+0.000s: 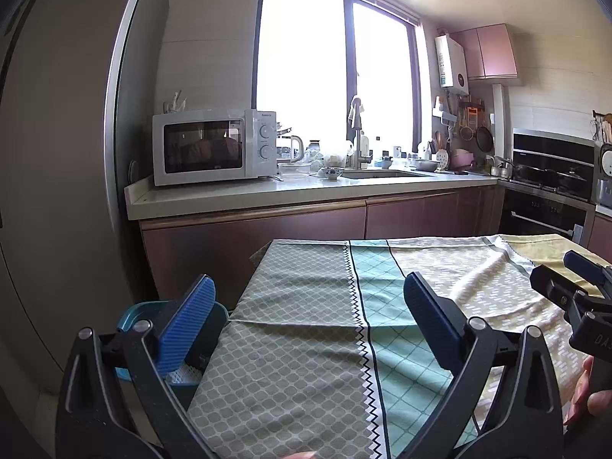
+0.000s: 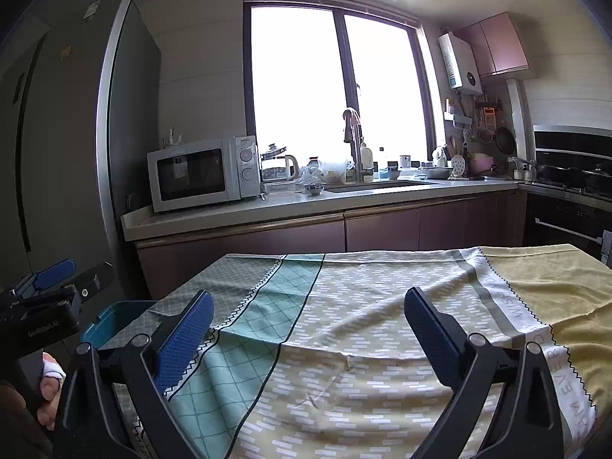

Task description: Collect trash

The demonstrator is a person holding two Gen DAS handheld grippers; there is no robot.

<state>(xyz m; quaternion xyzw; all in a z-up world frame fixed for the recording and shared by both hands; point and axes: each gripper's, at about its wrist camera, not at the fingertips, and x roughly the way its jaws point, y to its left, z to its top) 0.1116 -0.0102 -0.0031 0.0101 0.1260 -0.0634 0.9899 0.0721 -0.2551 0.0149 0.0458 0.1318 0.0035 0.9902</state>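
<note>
My left gripper (image 1: 308, 287) is open and empty above the left part of a table with a patterned green and yellow cloth (image 1: 306, 344). My right gripper (image 2: 308, 302) is open and empty above the middle of the same cloth (image 2: 363, 344). A teal bin (image 1: 130, 315) stands beside the table's left edge, partly hidden by my left finger; white mesh-like material shows inside it. The bin also shows in the right wrist view (image 2: 111, 321). I see no loose trash on the cloth. The right gripper shows at the right edge of the left wrist view (image 1: 566, 287), the left gripper at the left edge of the right wrist view (image 2: 49, 287).
A tall grey fridge (image 1: 57, 153) stands at the left. Behind the table runs a kitchen counter (image 1: 267, 195) with a white microwave (image 1: 214, 147), a kettle, bowls and a sink under a bright window. A stove (image 1: 550, 179) with pans is at the right.
</note>
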